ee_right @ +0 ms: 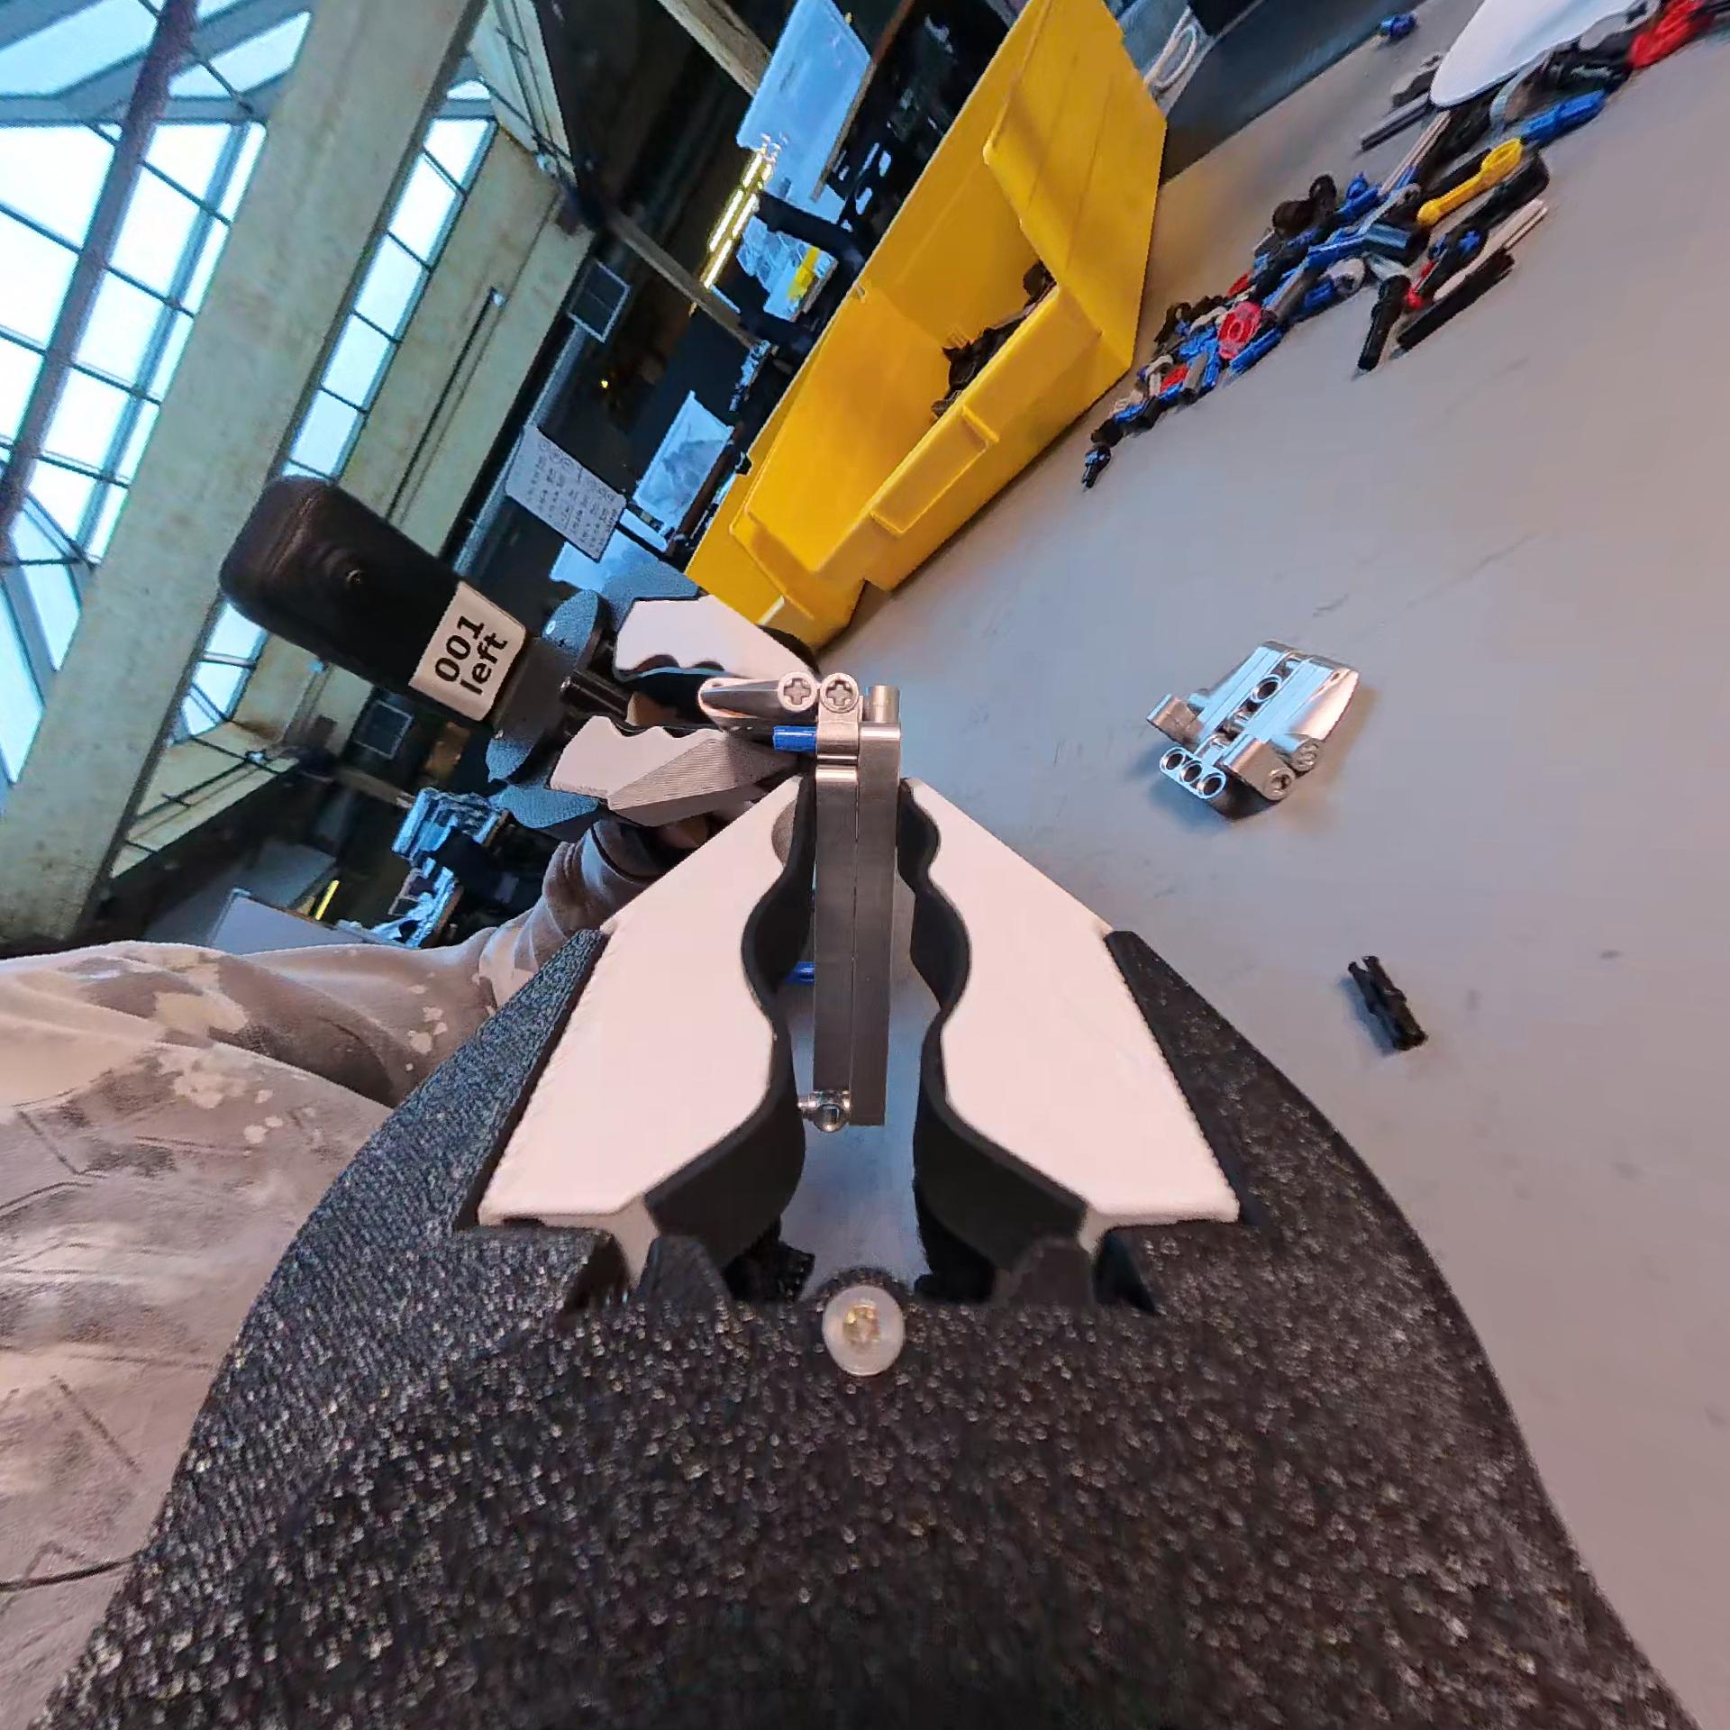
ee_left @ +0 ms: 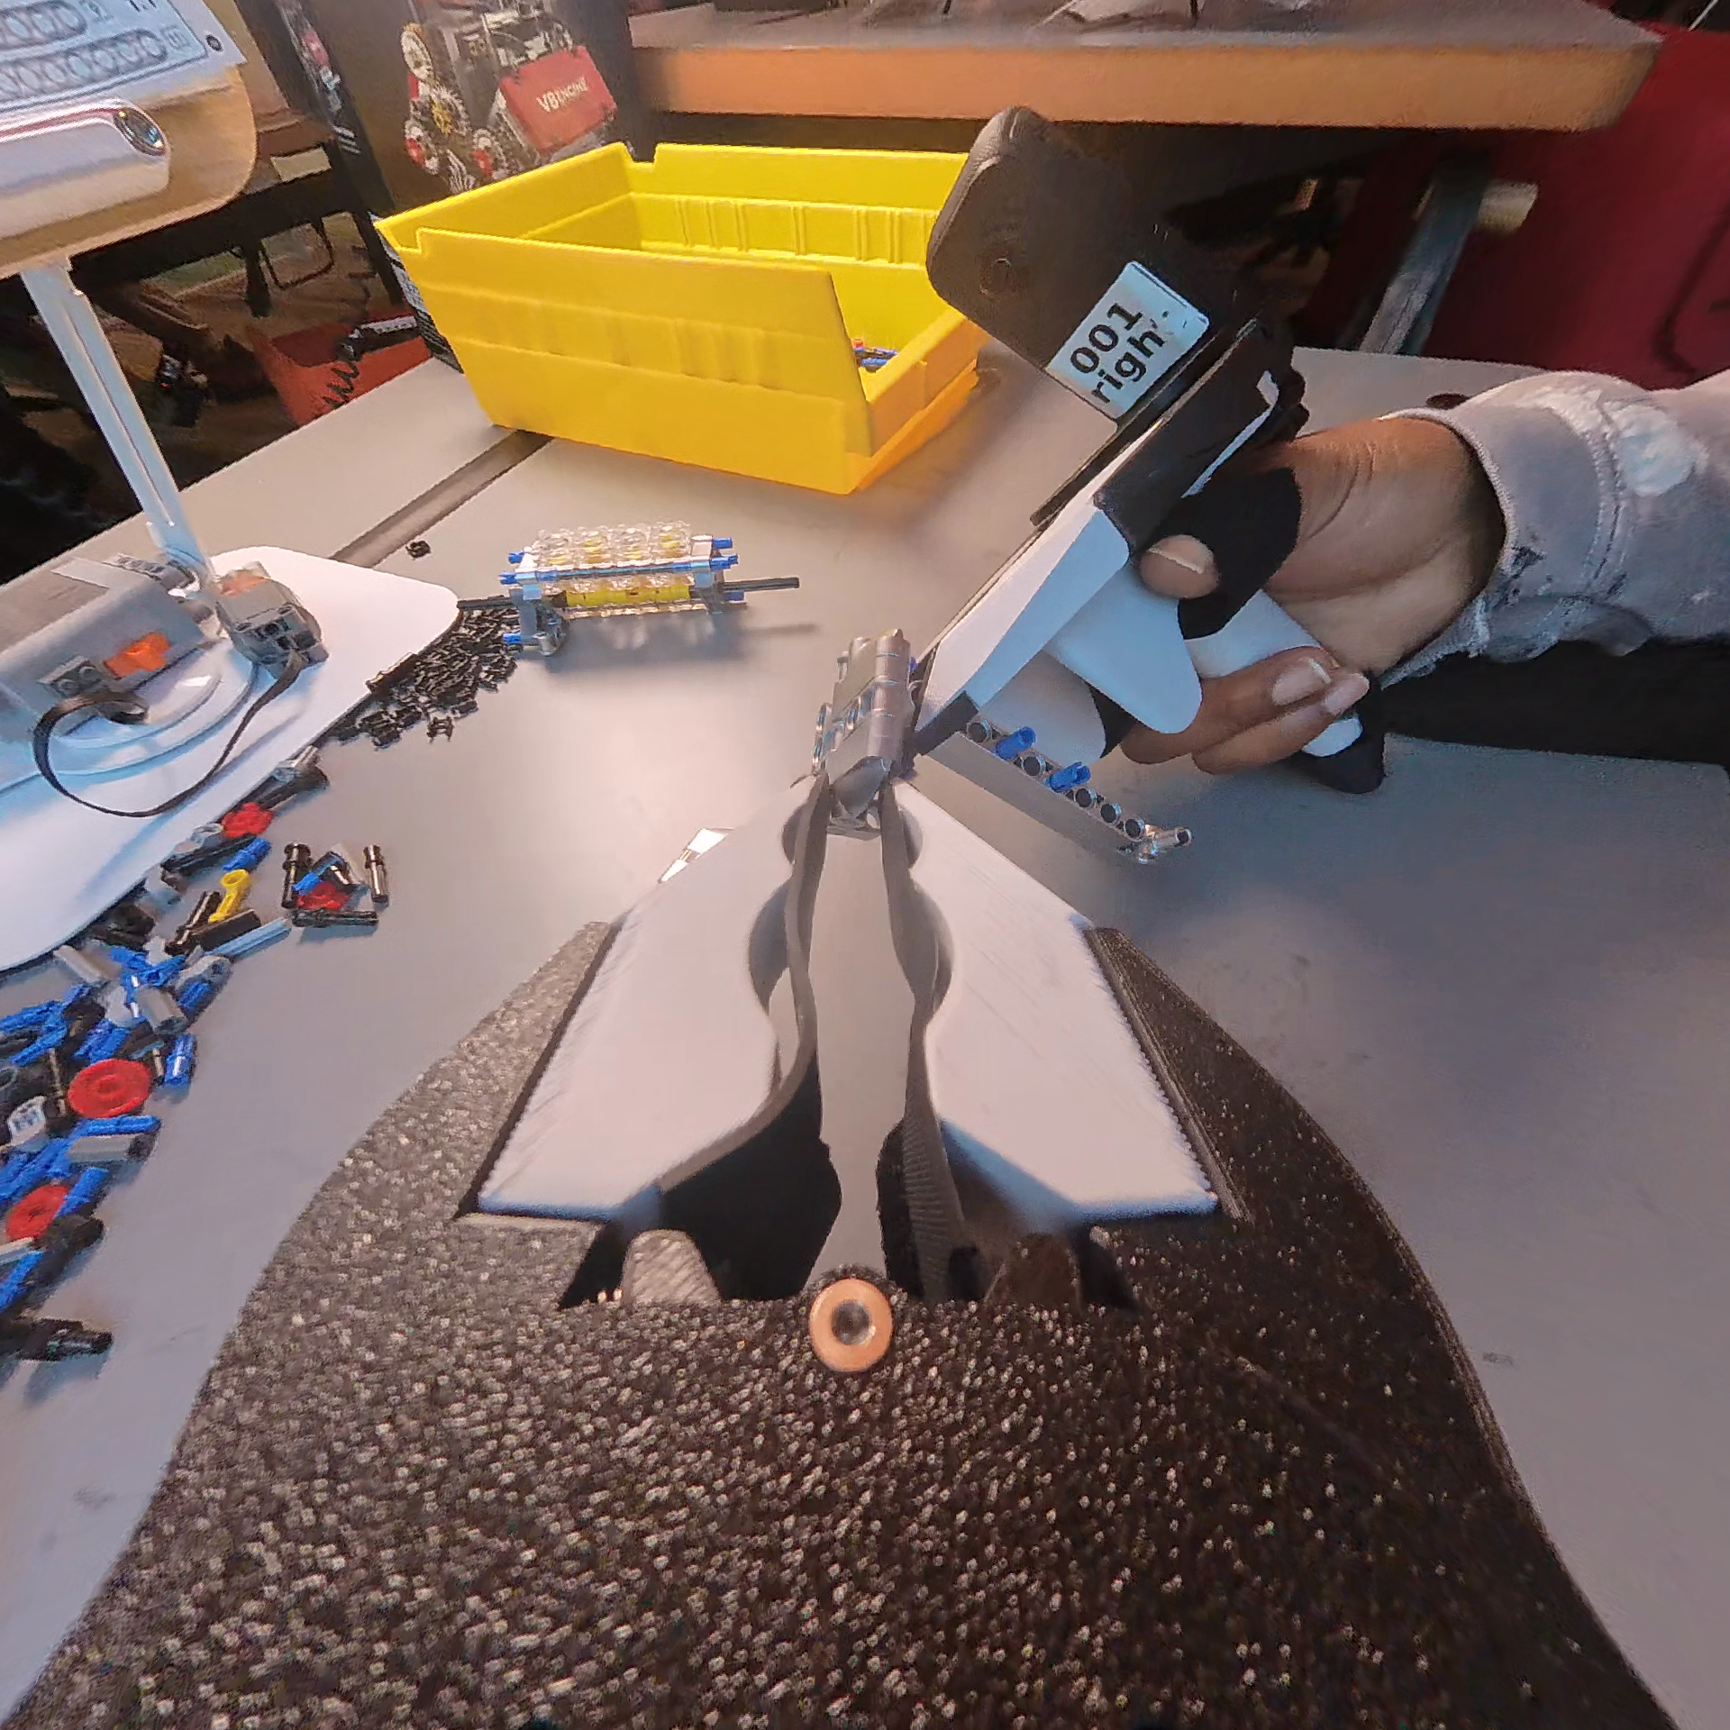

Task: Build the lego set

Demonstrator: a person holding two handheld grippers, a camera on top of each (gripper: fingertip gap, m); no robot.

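Note:
My left gripper [ee_left: 854, 798] is shut on a small silver-grey building-toy piece [ee_left: 866, 721], held above the grey table [ee_left: 1404, 1077]. My right gripper [ee_right: 852, 796] is shut on a long grey beam [ee_right: 850, 899] with blue pins, which runs lengthwise between its fingers. The two held parts meet end to end. In the left wrist view the right gripper [ee_left: 922, 728], held by a hand [ee_left: 1329, 580], comes in from the right, with the beam [ee_left: 1058, 786] sticking out below it. In the right wrist view the left gripper [ee_right: 749, 740] meets the beam's far end.
A yellow bin [ee_left: 674, 309] stands at the back of the table. A clear block assembly [ee_left: 623, 580] and black pins [ee_left: 440, 674] lie left of the grippers. Loose coloured parts [ee_left: 140, 983] lie beside a white lamp base [ee_left: 393, 608]. A silver panel assembly [ee_right: 1254, 721] and a black pin [ee_right: 1385, 1006] lie apart. My left and right fingertips are right by each other.

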